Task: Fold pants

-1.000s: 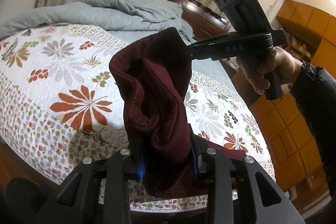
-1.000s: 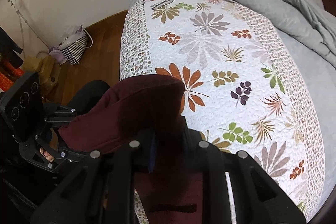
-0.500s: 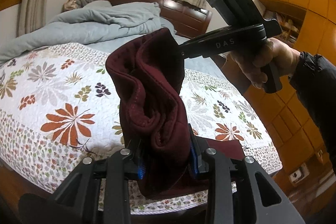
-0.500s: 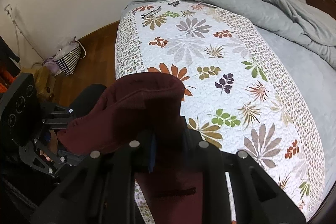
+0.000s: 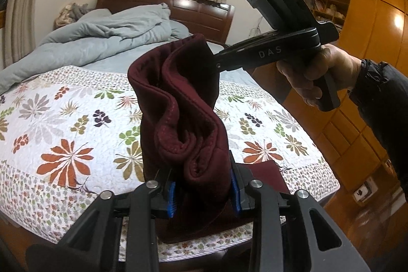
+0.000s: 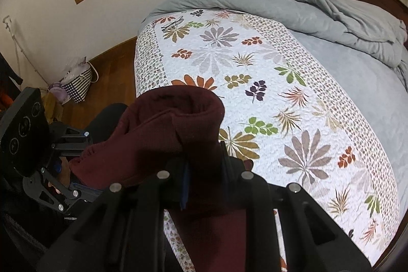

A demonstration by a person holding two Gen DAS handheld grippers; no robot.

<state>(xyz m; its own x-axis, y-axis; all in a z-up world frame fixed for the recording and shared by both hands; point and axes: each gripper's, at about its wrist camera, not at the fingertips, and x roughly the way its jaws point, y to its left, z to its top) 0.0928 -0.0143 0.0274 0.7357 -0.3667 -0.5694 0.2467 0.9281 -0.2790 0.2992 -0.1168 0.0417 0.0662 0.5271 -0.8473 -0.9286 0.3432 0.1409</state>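
The dark maroon pants are bunched up and held in the air over the foot of the bed. My left gripper is shut on a thick fold of them, blue pads pressing from both sides. My right gripper, held by a hand, grips the upper far end; its fingertips are buried in the cloth. In the right wrist view the pants arch between my right gripper, shut on them, and my left gripper at the left. The rest hangs down to the quilt's edge.
A floral quilt covers the bed, with a rumpled grey duvet toward the wooden headboard. Spectacles lie at the quilt's far corner. A striped bag stands on the wooden floor by the wall. Wooden cabinets line the right.
Both grippers have carried the pants upward and sideways along the bed's foot; more of the headboard and window shows. Both grips on the cloth look the same.
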